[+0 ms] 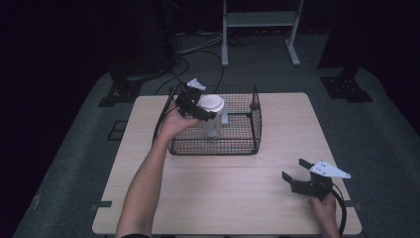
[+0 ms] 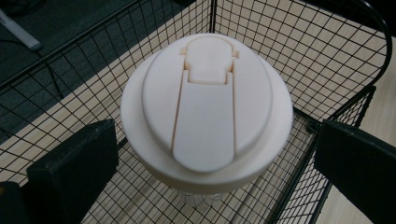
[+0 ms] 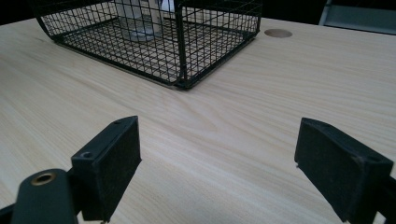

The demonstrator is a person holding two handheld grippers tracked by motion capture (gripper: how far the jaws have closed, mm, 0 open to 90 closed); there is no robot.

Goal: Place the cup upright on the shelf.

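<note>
Cup stands upright in the wire basket at the far middle of the table; from the high view I see its white lid on top and a clear body below, its long axis straight up. My left gripper is at it, jaws spread to either side just under the lid, and I cannot tell from up here whether they touch. My right gripper hovers wide open near the table's near right corner, well apart from the basket, so the left hand is plainly the nearer one.

Along the left gripper view I look down on the lid, a round cream disc with a flip tab running away from me. It sits between my two black jaws, with a gap showing on each side (not yet a grip, I judge). Any closing would have to come in sideways below the rim.

Along the right gripper view my jaws stand apart over bare wood, holding nothing. The basket lies ahead and to the left, with the clear base of the cup dimly seen through the mesh.
</note>
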